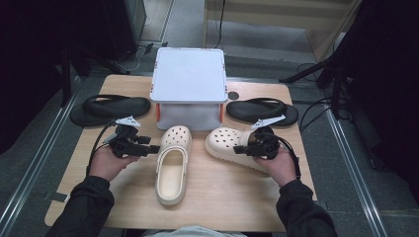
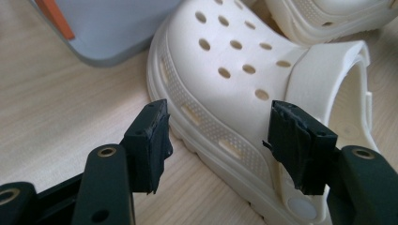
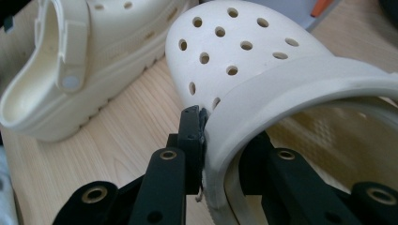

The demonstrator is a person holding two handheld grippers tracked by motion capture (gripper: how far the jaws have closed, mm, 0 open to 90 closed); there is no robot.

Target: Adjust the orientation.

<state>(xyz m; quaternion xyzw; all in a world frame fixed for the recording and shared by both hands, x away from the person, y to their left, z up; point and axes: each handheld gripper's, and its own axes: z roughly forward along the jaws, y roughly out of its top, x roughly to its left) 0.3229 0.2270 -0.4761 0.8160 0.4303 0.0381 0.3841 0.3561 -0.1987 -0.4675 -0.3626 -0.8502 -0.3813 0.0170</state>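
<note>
Two cream clogs lie on the table (image 1: 237, 207) in front of a grey box (image 1: 188, 84), which sits at 12 o'clock with its lid on. A black sandal (image 1: 109, 108) rests at 10 o'clock and its mate (image 1: 262, 111) at 2 o'clock; both look untouched.

The right gripper (image 1: 243, 149) is closed on the right clog (image 1: 230, 143): in the right gripper view one jaw presses the outside of the heel strap (image 3: 281, 89) and the other sits inside the opening, so the strap is pinched between them. The left gripper (image 1: 152, 148) is open. In its own view the jaws stand wide apart on either side of the left clog (image 2: 225, 79), near the strap rivet (image 2: 300, 208), with a gap showing at the left pad (image 2: 152, 140).

As a judgement, the work is at an early stage: one clog is just gripped, the other only approached, and neither appears lifted. Gathering the pair, and perhaps putting them in the box, is yet to do.

The high view gives the layout, with the left clog (image 1: 172, 168) at 6 o'clock from the box and the right clog at 5 o'clock. It cannot show the pinch on the strap or the left jaws' gap; the gripper views settle both, though they miss the sandals.
</note>
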